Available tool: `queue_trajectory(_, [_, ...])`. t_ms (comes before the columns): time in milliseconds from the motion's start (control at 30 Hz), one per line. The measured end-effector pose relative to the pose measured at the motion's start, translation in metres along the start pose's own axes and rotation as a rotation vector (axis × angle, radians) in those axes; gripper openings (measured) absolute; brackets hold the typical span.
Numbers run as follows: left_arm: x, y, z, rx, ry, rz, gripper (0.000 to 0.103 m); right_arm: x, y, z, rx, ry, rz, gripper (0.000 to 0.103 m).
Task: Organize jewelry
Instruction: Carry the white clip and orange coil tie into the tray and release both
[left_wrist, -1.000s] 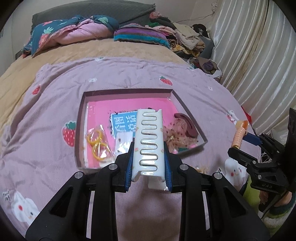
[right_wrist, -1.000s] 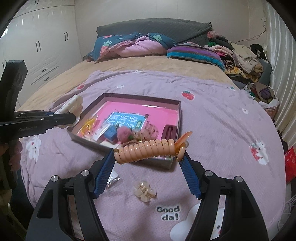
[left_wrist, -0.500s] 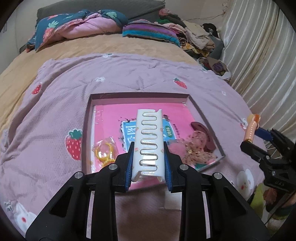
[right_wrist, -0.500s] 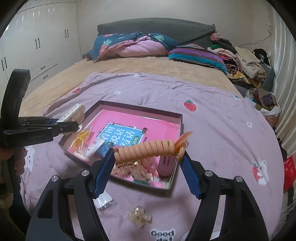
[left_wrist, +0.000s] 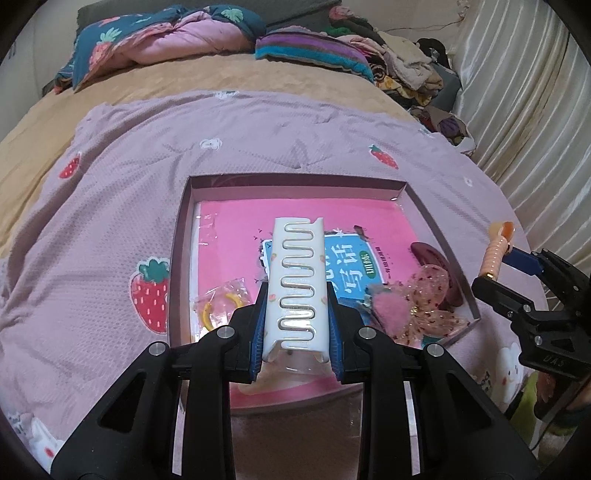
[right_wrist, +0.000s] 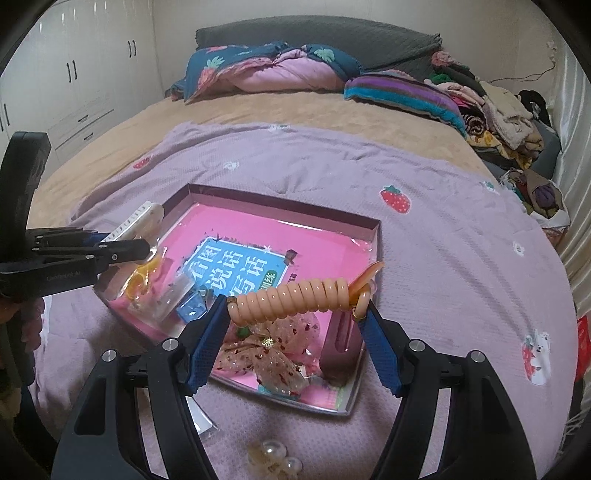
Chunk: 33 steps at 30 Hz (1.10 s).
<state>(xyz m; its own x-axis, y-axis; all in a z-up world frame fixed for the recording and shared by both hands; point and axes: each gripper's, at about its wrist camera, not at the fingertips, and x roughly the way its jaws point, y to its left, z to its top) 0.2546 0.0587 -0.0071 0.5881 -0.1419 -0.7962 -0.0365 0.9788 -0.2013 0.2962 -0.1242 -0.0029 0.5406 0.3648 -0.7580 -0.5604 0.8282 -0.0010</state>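
Note:
My left gripper (left_wrist: 295, 325) is shut on a white hair clip (left_wrist: 297, 284) with wavy teeth, held over the near part of a shallow pink-lined box (left_wrist: 295, 181) on the bed. My right gripper (right_wrist: 297, 317) is shut on a peach spiral hair tie (right_wrist: 291, 299) stretched between its pads, above the box's near right corner (right_wrist: 373, 236). Inside the box lie a sequinned pink bow (right_wrist: 273, 343), a maroon clip (right_wrist: 341, 347), yellow rings in a clear bag (left_wrist: 221, 299) and a blue label (right_wrist: 236, 266). The right gripper also shows at the right of the left wrist view (left_wrist: 506, 258).
The box rests on a lilac strawberry-print blanket (left_wrist: 110, 229). A pearl hair clip (right_wrist: 273, 458) and a small clear packet (right_wrist: 203, 421) lie on the blanket in front of the box. Pillows and piled clothes (right_wrist: 495, 118) sit at the far end; curtains (left_wrist: 524, 96) hang at right.
Both grippers have moved forward and a little down toward the box, which now looks larger and lies under the held clip and hair tie. Both grips are unchanged.

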Motion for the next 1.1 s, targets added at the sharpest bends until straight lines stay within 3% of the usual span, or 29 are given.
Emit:
queue_trajectory(400, [0.026, 0.001, 0.001, -0.003, 0.040, -0.010, 0.020, 0.037, 0.001, -0.002, -0.021, 0.071, 0.023, 0.069])
queue_trajectory(533, [0.028, -0.001, 0.000, 0.006, 0.045, -0.007, 0.020, 0.045, 0.001, -0.005, -0.008, 0.100, 0.041, 0.075])
queue_trajectory(633, [0.025, -0.001, 0.000, 0.007, 0.036, 0.000, 0.037, 0.039, -0.002, -0.008, 0.024, 0.083, 0.049, 0.084])
queue_trajectory(700, [0.020, -0.002, -0.001, 0.009, 0.026, 0.003, 0.038, 0.030, -0.006, -0.009, 0.047, 0.061, 0.054, 0.089])
queue_trajectory(1100, [-0.038, -0.016, -0.016, 0.010, -0.080, 0.024, 0.079, -0.039, -0.022, -0.032, 0.090, -0.028, 0.035, 0.095])
